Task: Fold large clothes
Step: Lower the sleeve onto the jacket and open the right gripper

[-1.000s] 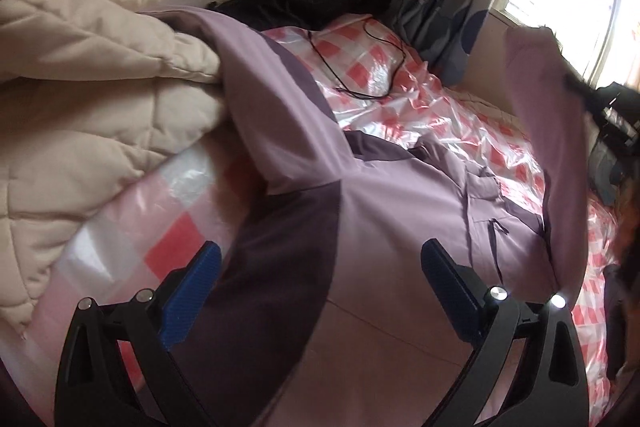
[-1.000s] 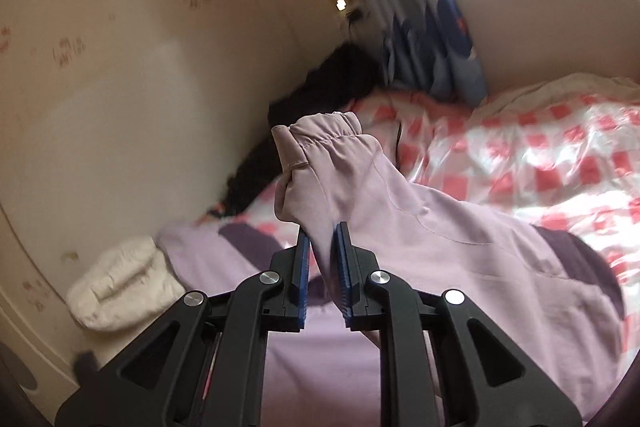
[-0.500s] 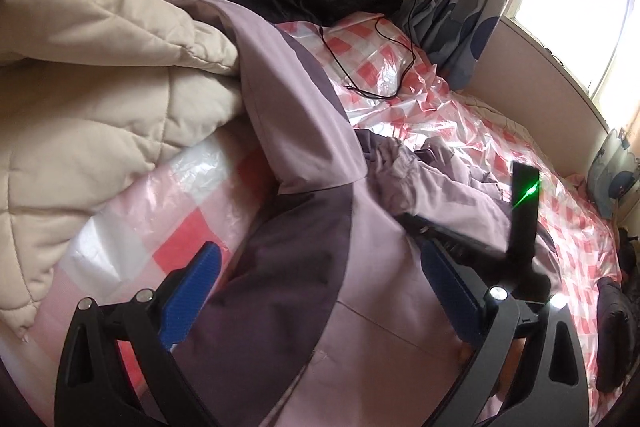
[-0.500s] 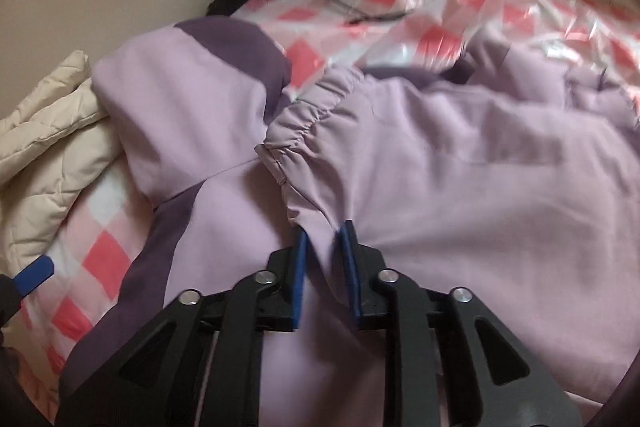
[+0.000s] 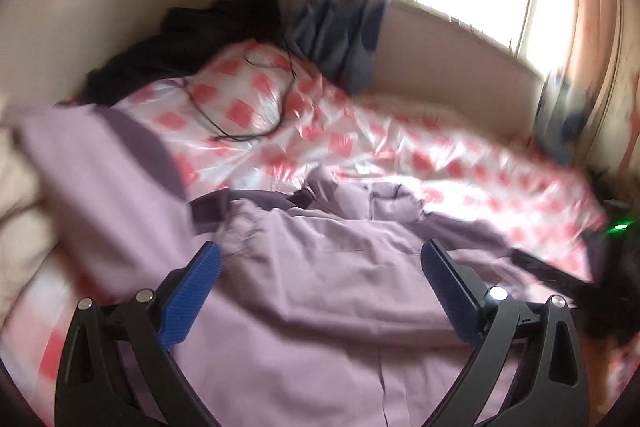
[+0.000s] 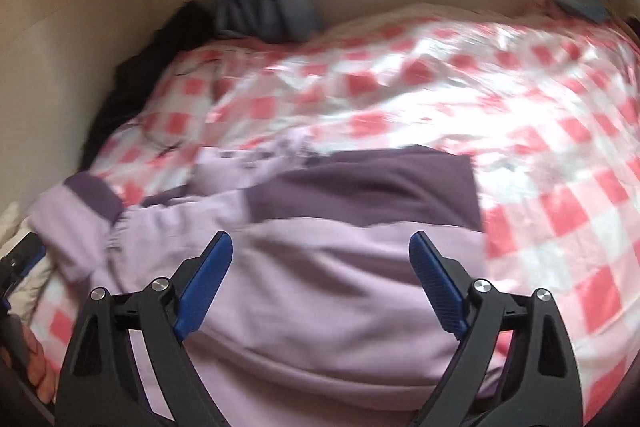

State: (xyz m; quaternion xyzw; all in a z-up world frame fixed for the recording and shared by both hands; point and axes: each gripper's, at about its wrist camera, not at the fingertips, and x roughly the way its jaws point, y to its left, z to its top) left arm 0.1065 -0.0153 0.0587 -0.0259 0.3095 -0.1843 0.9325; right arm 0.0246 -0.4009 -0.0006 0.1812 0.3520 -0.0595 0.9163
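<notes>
While both views blur, a lilac jacket (image 6: 320,291) lies crumpled on the checked bed cover (image 6: 540,163), its near hem cut off. Left gripper (image 5: 320,287) fingers stand apart, empty; right gripper (image 6: 320,279) fingers are opening over it, gripping nothing. Bare cover stretches toward the window wall.
</notes>
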